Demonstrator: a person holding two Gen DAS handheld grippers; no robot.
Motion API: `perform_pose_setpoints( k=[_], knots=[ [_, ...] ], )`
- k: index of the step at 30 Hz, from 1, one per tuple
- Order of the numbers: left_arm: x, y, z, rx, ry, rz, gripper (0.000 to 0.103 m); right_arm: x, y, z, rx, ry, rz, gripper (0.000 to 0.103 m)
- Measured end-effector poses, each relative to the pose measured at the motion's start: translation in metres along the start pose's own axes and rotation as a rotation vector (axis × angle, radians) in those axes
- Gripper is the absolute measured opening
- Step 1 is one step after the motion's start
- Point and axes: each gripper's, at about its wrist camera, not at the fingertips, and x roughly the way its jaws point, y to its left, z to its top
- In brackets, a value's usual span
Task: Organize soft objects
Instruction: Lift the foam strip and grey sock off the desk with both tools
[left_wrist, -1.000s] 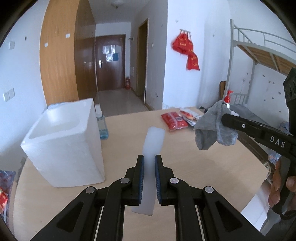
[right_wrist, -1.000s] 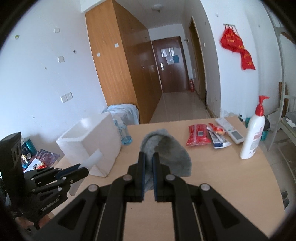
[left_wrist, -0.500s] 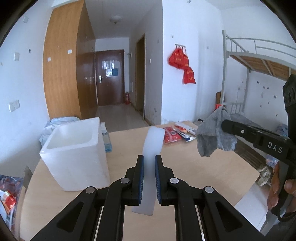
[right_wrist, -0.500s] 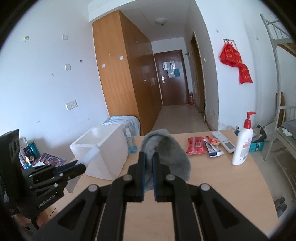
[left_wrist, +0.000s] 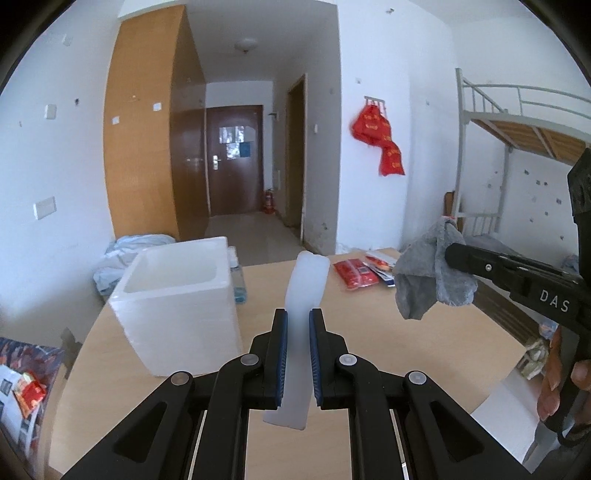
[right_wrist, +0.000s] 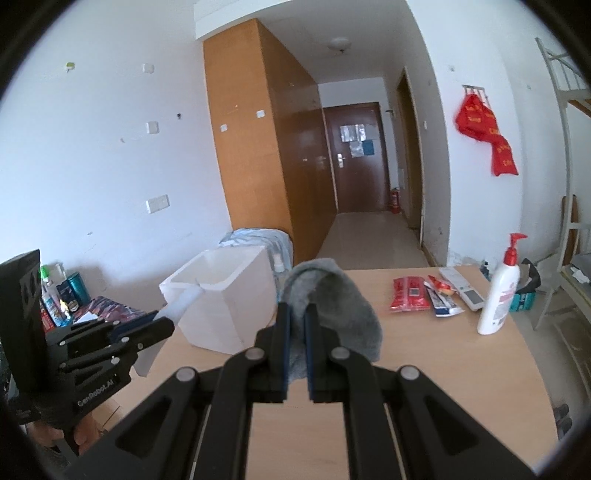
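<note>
Dorm-room wooden surface, mostly bare in the middle. Left claw pinching a white foam strip upright, clear of the surface. Right claw clamped on a grey sock, draped limp over the tips. Both lifted, presumably for dropping into the open white foam box just left. Red packets, remote and lotion bottle parked at the far edge, out of the way.

Your left wrist camera sits just behind its jaws, looking forward and slightly down across the wooden table toward the hallway door. Your right wrist camera looks the same way from behind its own jaws. Both views share the white foam box, left of the jaws, and each shows the other gripper.
</note>
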Motion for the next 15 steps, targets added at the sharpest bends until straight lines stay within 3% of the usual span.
perform_pose_setpoints(
  k=[15],
  knots=[
    [-0.034,0.056,-0.010,-0.070,-0.019,0.153,0.012,0.028,0.056,0.002,-0.079,0.024,0.151,0.009]
  ],
)
